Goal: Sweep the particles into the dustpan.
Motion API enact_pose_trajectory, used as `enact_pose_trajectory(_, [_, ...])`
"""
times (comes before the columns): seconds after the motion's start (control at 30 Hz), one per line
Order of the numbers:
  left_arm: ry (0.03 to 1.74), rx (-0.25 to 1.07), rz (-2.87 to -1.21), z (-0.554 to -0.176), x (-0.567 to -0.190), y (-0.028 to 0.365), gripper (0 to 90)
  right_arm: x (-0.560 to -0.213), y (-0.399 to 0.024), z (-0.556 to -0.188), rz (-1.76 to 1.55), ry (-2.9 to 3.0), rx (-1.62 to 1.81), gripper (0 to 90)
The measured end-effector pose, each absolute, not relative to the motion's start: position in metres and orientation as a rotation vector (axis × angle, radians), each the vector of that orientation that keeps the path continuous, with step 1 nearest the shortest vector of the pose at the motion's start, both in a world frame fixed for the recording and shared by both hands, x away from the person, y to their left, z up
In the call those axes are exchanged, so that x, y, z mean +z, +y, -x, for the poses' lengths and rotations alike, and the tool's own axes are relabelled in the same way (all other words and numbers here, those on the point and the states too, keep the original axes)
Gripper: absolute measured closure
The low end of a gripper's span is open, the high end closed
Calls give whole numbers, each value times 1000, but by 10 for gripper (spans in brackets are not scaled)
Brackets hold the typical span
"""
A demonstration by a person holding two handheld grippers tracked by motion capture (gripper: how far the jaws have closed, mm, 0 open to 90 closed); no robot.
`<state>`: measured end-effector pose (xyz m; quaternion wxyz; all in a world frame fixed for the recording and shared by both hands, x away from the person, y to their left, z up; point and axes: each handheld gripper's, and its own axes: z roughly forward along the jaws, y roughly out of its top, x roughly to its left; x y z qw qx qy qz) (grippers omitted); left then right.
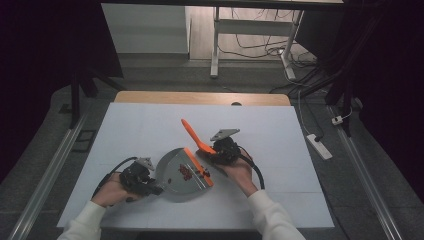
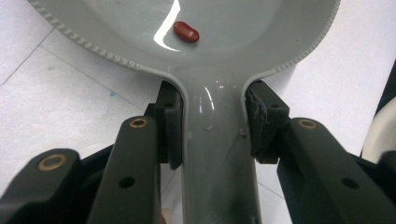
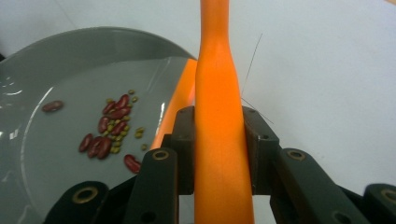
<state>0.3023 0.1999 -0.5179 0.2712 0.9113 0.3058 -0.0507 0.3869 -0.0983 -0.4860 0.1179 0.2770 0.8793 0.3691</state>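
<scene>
A grey dustpan (image 1: 175,172) lies on the white table and holds a small heap of red and green beans (image 1: 186,171). My left gripper (image 1: 156,188) is shut on the dustpan's handle (image 2: 217,154), with a pad pressed on each side. One red bean (image 2: 186,31) lies alone in the pan near the handle. My right gripper (image 1: 211,152) is shut on the orange handle (image 3: 222,116) of a small brush (image 1: 191,132). The brush's orange head (image 1: 200,167) lies along the pan's open edge, beside the beans (image 3: 109,130).
The white table top (image 1: 280,150) has free room to the right, left and back. A wooden edge (image 1: 200,97) runs along its far side. Desk legs and cables (image 1: 260,47) stand on the floor beyond.
</scene>
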Motion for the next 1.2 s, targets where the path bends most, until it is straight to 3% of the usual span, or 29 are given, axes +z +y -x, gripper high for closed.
enact_pose_trajectory(0.6, [826,-134,-2453,-302,-518,200,615,-488,-87,-366,-788,2565,1079,696])
enact_pose_trajectory(0.97, [827,-134,-2454,-302,-518,200,615,-485,-82,-362,-784,2608,1250,698])
enact_pose_trajectory(1.2, [827,-139,-2453,-302,-518,200,615,-467,-101,-365,-819,2478,1246,698])
